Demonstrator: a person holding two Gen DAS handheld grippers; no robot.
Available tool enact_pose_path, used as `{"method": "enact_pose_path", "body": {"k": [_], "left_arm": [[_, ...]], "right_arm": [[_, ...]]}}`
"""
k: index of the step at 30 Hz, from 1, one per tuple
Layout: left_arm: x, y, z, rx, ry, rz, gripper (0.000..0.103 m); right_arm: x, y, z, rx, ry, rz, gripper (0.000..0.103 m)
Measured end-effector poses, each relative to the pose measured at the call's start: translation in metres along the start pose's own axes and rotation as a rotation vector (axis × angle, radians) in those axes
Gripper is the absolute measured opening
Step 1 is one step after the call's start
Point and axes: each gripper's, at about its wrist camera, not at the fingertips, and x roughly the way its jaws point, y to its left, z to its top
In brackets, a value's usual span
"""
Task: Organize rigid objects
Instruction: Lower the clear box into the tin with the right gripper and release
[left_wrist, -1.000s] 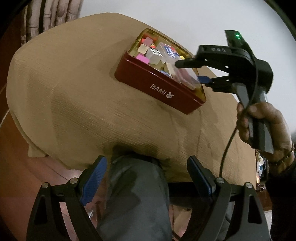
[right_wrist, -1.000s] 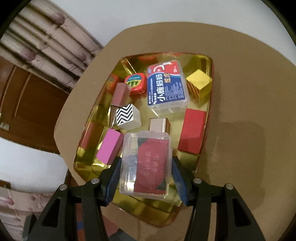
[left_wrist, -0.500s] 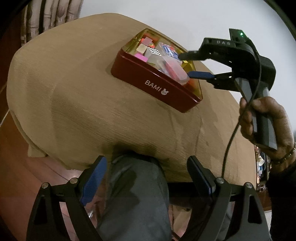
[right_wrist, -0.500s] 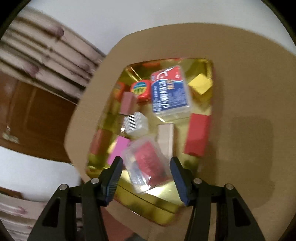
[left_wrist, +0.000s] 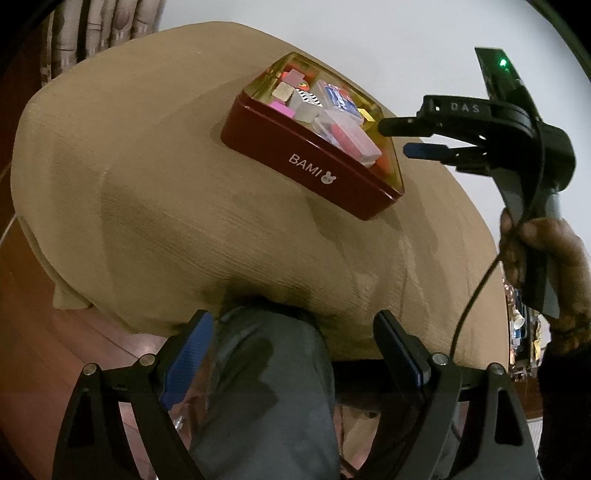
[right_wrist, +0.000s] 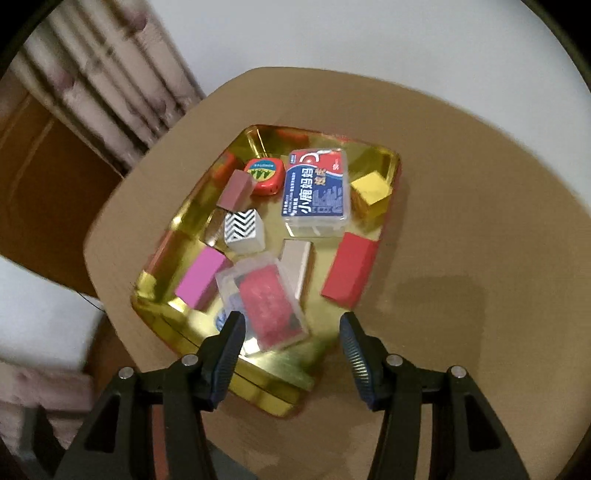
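Now clear box (right_wrist: 266, 303) lies in tin (right_wrist: 258, 384), just beyond open right gripper (right_wrist: 291, 345) fingers (right_wrist: 229, 345).

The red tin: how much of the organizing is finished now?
Done: the clear case and the blocks lie inside the red tin. In hand: nothing; the right gripper is open above the tin, the left gripper open too. Left: nothing shows on the cloth outside.

- A table (left_wrist: 147, 192) is covered by a tan cloth (right_wrist: 461, 229).
- A red tin (left_wrist: 295, 162), gold inside and marked BAMI, is set directly on the cloth.
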Motion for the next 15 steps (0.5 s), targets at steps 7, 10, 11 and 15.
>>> {"method": "enact_pose_path", "body": {"k": [7,10,11,15], "left_arm": [[-0.001,-0.005,-0.003,0.031,-0.016,0.029,0.085],[0.000,-0.005,-0.003,0.032,-0.012,0.035,0.085],[0.000,-0.005,-0.003,0.030,-0.011,0.036,0.085],[0.003,-0.005,-0.004,0.026,-0.003,0.039,0.085]], "right_arm": [[0.009,0.038,-0.001,-0.320,-0.011,-0.358,0.055],[0.027,0.051,-0.008,-0.471,-0.007,-0.532,0.054],[0.030,0.052,-0.008,-0.485,-0.002,-0.550,0.054],[0.036,0.044,0.000,-0.395,0.058,-0.396,0.055]]}}
